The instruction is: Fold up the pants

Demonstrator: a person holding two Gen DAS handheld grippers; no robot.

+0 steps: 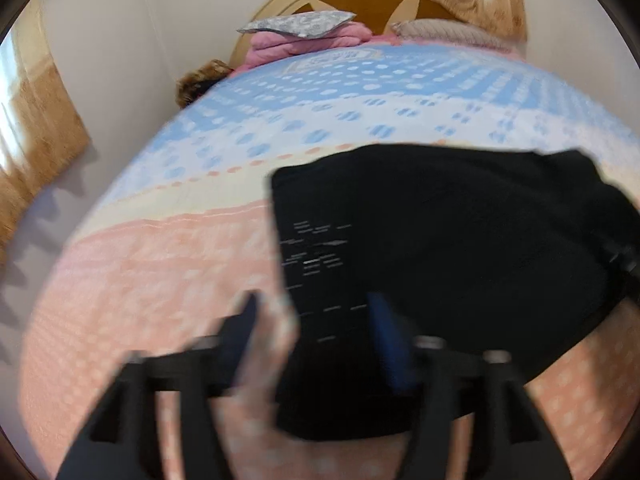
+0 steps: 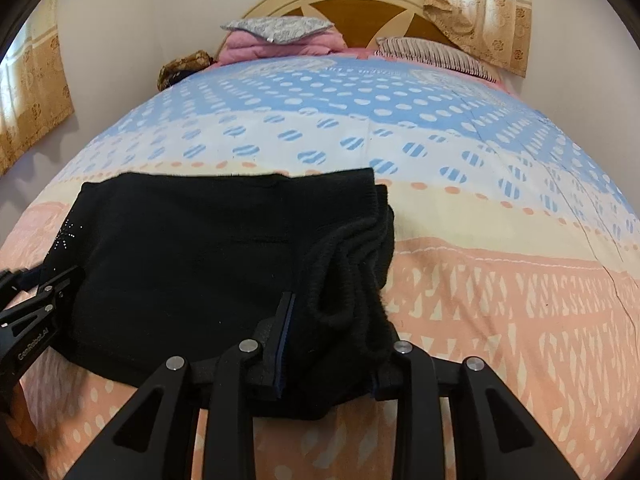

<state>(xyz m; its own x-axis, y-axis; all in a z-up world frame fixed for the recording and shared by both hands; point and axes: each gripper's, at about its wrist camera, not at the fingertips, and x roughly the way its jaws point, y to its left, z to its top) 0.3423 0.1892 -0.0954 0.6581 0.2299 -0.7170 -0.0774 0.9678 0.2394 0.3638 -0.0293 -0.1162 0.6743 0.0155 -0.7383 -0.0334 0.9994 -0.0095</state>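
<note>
Black pants, folded into a compact rectangle, lie on the peach band of a patterned bedspread near the foot of the bed. The right claw stands spread around the bunched ribbed edge, while the left claw, blurred, is parted over the opposite corner. Pillows rest against the headboard.

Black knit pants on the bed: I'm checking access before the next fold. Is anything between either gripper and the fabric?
Nothing visible is. The black knit pants lie folded on the patterned bedsheet. The right gripper is open over their bunched right edge, and the left gripper is open over their left edge. The pillows sit far off by the headboard.
</note>
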